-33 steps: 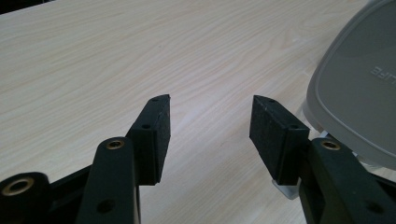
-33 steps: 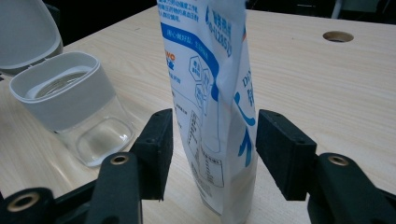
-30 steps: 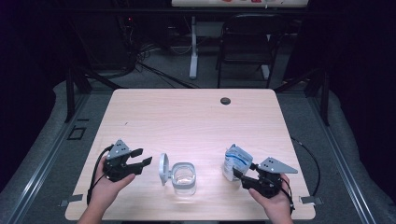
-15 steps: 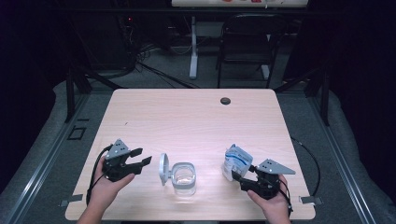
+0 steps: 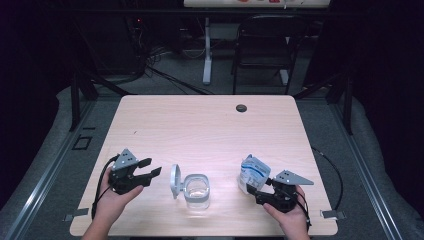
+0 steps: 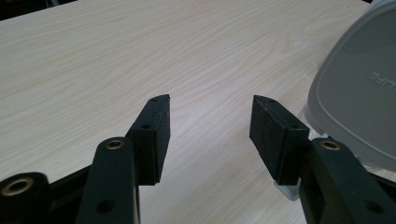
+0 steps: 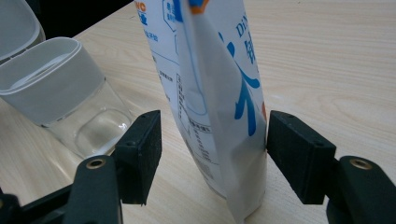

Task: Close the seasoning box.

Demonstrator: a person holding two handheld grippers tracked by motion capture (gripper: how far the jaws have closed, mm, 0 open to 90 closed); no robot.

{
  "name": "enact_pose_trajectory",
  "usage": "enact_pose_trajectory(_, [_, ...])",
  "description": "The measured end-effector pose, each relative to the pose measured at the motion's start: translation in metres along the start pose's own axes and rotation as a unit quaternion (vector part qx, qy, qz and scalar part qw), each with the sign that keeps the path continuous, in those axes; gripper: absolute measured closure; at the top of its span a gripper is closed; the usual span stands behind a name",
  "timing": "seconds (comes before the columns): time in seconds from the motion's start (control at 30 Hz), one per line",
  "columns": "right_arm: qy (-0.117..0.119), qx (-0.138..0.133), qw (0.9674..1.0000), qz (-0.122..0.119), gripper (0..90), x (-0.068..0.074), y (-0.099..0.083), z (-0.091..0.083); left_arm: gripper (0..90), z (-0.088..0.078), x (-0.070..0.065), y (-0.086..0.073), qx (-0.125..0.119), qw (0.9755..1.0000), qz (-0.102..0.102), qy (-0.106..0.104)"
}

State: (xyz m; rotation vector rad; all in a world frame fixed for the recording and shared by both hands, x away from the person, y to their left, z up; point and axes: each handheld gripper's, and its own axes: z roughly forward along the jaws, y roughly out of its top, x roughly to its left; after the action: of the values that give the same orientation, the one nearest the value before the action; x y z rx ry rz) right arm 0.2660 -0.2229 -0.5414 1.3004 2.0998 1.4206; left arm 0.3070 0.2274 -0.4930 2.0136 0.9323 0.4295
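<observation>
While the white and blue pouch (image 7: 219, 107) stands upright on the table (image 5: 200, 125) as it did a second ago, the right tongs (image 7: 212, 158) have just been opening around it. Their pads now sit on either side of the pouch; the left pad is clear of it, and the right pad is very near its edge. The left tongs (image 6: 210, 130) are apart over bare wood, just beside the grey lid (image 6: 359, 93), in the same spot as before. The clear container (image 5: 196, 189) with its raised lid stands between the two hands, near the table's front edge. Behind everything, the wide back half of the table lies open up to a small dark hole (image 5: 241, 108).
</observation>
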Motion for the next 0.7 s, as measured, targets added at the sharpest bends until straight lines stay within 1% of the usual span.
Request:
enact_pose_trajectory(0.1, [0.001,-0.002,1.0,0.005,35.6,-0.0024,-0.0007,0.0006,48.7,0.0006,0.0014,-0.0004,0.002,1.0,-0.001,0.0])
enact_pose_trajectory(0.17, [0.0,-0.002,1.0,0.006,35.6,-0.0038,-0.0008,0.0008,48.7,0.0001,0.0019,-0.0002,0.0,1.0,-0.002,0.001])
enact_pose_trajectory(0.2, [-0.002,0.001,1.0,0.007,35.6,-0.0047,-0.0013,0.0013,48.7,-0.0011,0.0024,-0.0002,-0.005,1.0,-0.003,0.0])
enact_pose_trajectory(0.27, [-0.002,0.002,1.0,0.009,35.6,-0.005,-0.002,0.0023,48.7,-0.0024,0.0032,-0.0002,-0.005,1.0,-0.005,0.002])
enact_pose_trajectory(0.37, [-0.001,0.004,1.0,0.009,35.7,-0.0048,-0.0031,0.0037,48.7,-0.0036,0.004,-0.0002,-0.008,0.9999,-0.008,0.002])
enact_pose_trajectory(0.4, [0.0,0.01,0.9999,0.007,35.7,-0.0046,-0.0039,0.0049,48.7,-0.0044,0.0039,0.0,-0.009,0.9999,-0.008,0.001])
enact_pose_trajectory(0.43, [0.0,0.01,0.9999,0.007,35.7,-0.0046,-0.0039,0.0049,48.7,-0.0044,0.0039,0.0,-0.009,0.9999,-0.008,0.001])
enact_pose_trajectory(0.6, [0.005,0.015,0.9999,0.007,35.7,-0.0052,-0.005,0.0063,48.7,-0.0043,0.0021,0.0006,-0.007,0.9999,-0.01,0.002])
enact_pose_trajectory(0.7, [0.01,0.017,0.9997,0.013,35.8,-0.0075,-0.0062,0.0062,48.7,-0.0045,-0.0013,0.0016,-0.005,1.0,-0.006,0.002])
